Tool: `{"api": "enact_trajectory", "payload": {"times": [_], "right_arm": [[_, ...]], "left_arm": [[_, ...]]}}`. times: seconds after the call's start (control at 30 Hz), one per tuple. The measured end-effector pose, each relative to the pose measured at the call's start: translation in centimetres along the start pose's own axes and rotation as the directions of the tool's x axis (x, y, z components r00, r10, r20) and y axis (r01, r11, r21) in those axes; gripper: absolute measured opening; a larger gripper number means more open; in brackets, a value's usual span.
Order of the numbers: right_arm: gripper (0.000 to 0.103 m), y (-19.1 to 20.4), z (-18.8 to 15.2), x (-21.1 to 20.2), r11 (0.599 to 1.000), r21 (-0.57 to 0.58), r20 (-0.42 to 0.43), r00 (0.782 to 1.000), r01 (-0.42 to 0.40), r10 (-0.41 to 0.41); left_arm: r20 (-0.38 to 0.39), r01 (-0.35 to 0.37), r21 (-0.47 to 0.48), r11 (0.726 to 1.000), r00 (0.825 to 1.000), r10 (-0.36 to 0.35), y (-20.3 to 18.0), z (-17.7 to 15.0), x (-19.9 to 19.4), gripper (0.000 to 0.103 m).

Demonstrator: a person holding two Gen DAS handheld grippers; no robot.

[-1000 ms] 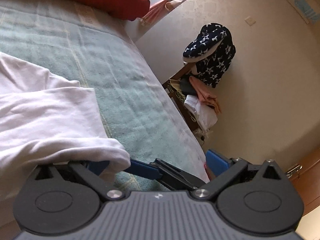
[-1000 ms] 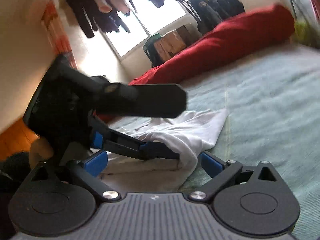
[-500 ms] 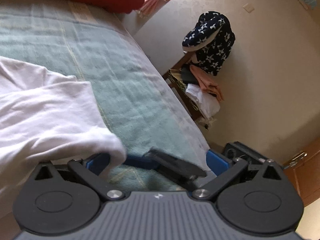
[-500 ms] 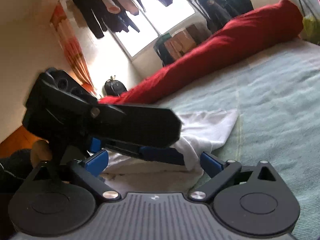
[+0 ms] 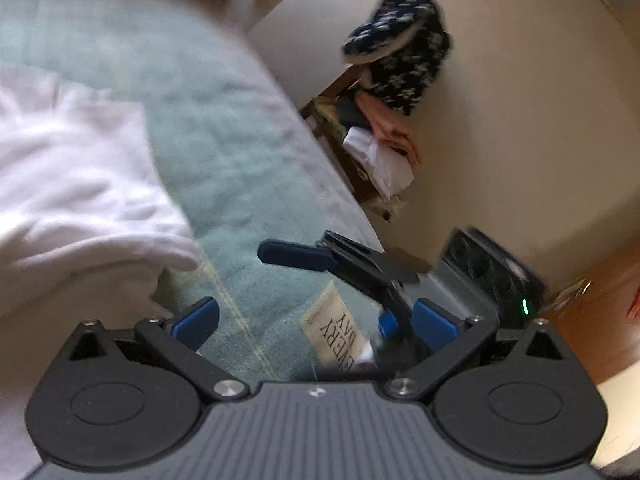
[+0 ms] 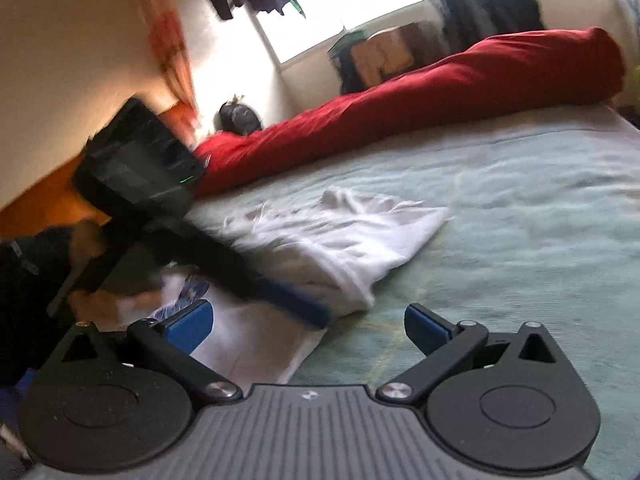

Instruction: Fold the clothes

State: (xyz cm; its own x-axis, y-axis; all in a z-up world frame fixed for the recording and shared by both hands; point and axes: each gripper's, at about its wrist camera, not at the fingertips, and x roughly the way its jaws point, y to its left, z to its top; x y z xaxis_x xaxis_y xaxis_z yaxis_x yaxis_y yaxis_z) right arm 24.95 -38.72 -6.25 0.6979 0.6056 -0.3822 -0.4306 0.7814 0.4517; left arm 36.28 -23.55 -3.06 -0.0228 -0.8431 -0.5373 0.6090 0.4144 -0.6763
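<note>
Left tongs [image 5: 316, 318] gaping, empty | right tongs [image 6: 308, 326] gaping, empty | white T-shirt [image 6: 340, 236] on bed [image 6: 520, 208]: light, floppy, pinch its hem corners

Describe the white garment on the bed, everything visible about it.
The white garment is soft, thin cloth, creased and lying in folded layers on the green bedspread, near the bed's edge. One rounded folded end points toward the open left gripper, which holds nothing. In the right wrist view, the other gripper's blue finger crosses in front of its near edge; whether they touch is unclear. Nothing grips the cloth. Blur hides any seams or labels.
</note>
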Motion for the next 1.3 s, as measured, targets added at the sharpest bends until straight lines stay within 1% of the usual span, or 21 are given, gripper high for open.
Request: {"api": "enact_trajectory", "payload": {"times": [0.03,0.13,0.33,0.37,0.43,0.5,0.6,0.63,0.7,0.73,0.77,0.8,0.83,0.9,0.93,0.97,1.03,1.1,1.13,1.23,1.3], "right_arm": [[0.103,0.0,0.1,0.0,1.000,0.014,0.023,1.000,0.004,-0.004],[0.103,0.5,0.6,0.6,0.999,0.044,0.092,0.996,0.009,-0.013],[0.103,2.8,1.3,4.5,0.996,0.089,0.160,0.987,-0.004,-0.010],[0.103,3.0,1.4,5.7,0.995,0.101,0.145,0.989,0.011,-0.026],[0.103,2.4,0.8,7.7,0.988,0.137,0.032,0.997,0.065,-0.070],[0.103,2.1,0.2,8.6,0.984,0.130,-0.058,0.992,0.121,-0.114],[0.103,2.2,0.3,7.9,0.986,0.131,-0.022,0.995,0.102,-0.100],[0.103,2.2,0.5,7.8,0.986,0.139,-0.012,0.996,0.092,-0.092],[0.103,2.2,0.8,7.6,0.988,0.142,0.011,0.998,0.066,-0.068],[0.103,2.3,0.9,7.7,0.988,0.141,0.014,0.998,0.064,-0.067],[0.103,2.4,0.9,7.9,0.988,0.137,0.016,0.997,0.067,-0.070],[0.103,2.4,0.9,8.0,0.989,0.130,0.018,0.997,0.071,-0.074],[0.103,2.6,1.0,8.2,0.990,0.123,0.017,0.997,0.074,-0.077],[0.103,3.0,1.0,8.1,0.990,0.113,0.011,0.996,0.085,-0.086],[0.103,3.1,0.9,8.1,0.990,0.109,0.009,0.996,0.089,-0.090],[0.103,3.1,0.8,8.2,0.990,0.107,0.008,0.996,0.091,-0.092],[0.103,3.1,0.6,8.4,0.990,0.100,0.004,0.995,0.096,-0.097],[0.103,3.3,0.6,8.2,0.991,0.081,0.003,0.995,0.103,-0.103],[0.103,3.3,0.6,8.2,0.992,0.075,0.003,0.994,0.106,-0.106],[0.103,3.3,0.6,8.3,0.991,0.078,0.002,0.994,0.107,-0.108],[0.103,3.3,0.6,8.4,0.991,0.074,0.001,0.994,0.109,-0.110]], "left_arm": [[0.036,-0.042,0.062,0.997,0.999,0.040,-0.9,-0.1,-1.1,0.102],[0.156,-0.122,0.111,0.986,0.982,0.104,-1.7,0.4,-4.4,0.102],[0.242,-0.243,-0.069,0.968,0.937,0.252,2.7,1.5,-9.3,0.102],[0.240,-0.268,-0.093,0.959,0.929,0.282,3.6,1.3,-9.5,0.102],[0.230,-0.341,-0.148,0.928,0.901,0.367,5.3,0.9,-10.1,0.102],[0.231,-0.429,-0.198,0.881,0.853,0.467,6.5,0.3,-11.3,0.102],[0.286,-0.511,-0.239,0.826,0.775,0.563,7.1,-0.7,-14.5,0.102],[0.314,-0.556,-0.234,0.797,0.733,0.604,6.9,-1.0,-15.5,0.101],[0.336,-0.684,-0.209,0.699,0.621,0.708,6.6,-1.5,-16.7,0.098],[0.321,-0.741,-0.187,0.645,0.574,0.753,6.8,-1.7,-16.5,0.093],[0.307,-0.793,-0.164,0.586,0.524,0.795,6.9,-1.9,-16.4,0.078],[0.289,-0.832,-0.141,0.537,0.484,0.826,7.0,-2.1,-16.2,0.060],[0.257,-0.835,-0.121,0.537,0.497,0.829,7.3,-2.3,-15.7,0.057],[0.238,-0.821,-0.076,0.566,0.537,0.810,7.5,-2.7,-14.2,0.057],[0.244,-0.834,-0.051,0.550,0.523,0.817,7.4,-2.8,-13.3,0.062],[0.243,-0.860,-0.019,0.510,0.491,0.837,7.2,-2.6,-12.4,0.064],[0.217,-0.911,0.032,0.410,0.407,0.887,7.4,-2.1,-10.7,0.064],[0.194,-0.943,0.046,0.330,0.332,0.923,7.6,-2.0,-10.0,0.063],[0.192,-0.948,0.033,0.317,0.317,0.929,7.7,-2.2,-10.3,0.062],[0.151,-0.935,-0.059,0.350,0.338,0.929,8.8,-3.1,-12.3,0.059],[0.132,-0.936,-0.112,0.335,0.320,0.938,9.5,-3.8,-13.2,0.059]]}}
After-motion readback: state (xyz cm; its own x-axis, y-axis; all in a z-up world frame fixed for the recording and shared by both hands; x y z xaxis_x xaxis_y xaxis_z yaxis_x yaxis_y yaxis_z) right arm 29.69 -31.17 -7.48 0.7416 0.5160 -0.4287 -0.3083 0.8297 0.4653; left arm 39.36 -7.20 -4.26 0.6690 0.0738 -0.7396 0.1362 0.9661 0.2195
